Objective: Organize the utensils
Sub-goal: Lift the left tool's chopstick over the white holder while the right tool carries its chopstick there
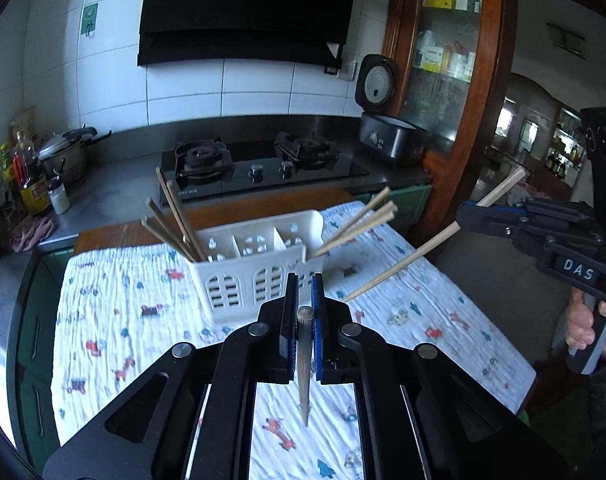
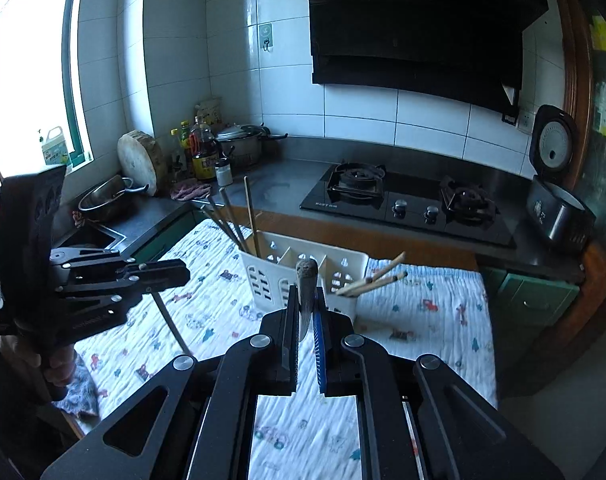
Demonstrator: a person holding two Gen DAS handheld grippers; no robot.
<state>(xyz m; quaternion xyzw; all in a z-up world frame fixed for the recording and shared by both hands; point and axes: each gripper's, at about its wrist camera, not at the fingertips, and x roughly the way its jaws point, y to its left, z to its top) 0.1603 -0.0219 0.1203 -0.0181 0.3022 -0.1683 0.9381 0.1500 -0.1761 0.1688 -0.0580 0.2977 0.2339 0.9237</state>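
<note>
**Both claws clamping a chopstick each above the caddy**

The left claw is gripping a single chopstick, pinched tight between its pads, with the stick's butt end facing the camera and its tip hanging down over the printed cloth that is covering the bench. The right claw is likewise squeezing a second chopstick; from the left wrist view this stick is slanting down and to the left from the claw, held in the air to the right of the caddy.

The white slotted caddy is sitting on the cloth, just beyond both claws. A bundle of chopsticks is leaning out of its left compartment, and another few are angling out to the right from its right end. The middle compartments are looking bare.

Farther off, a black gas hob is lying on the counter, with a rice cooker, lid up, to its right.
</note>
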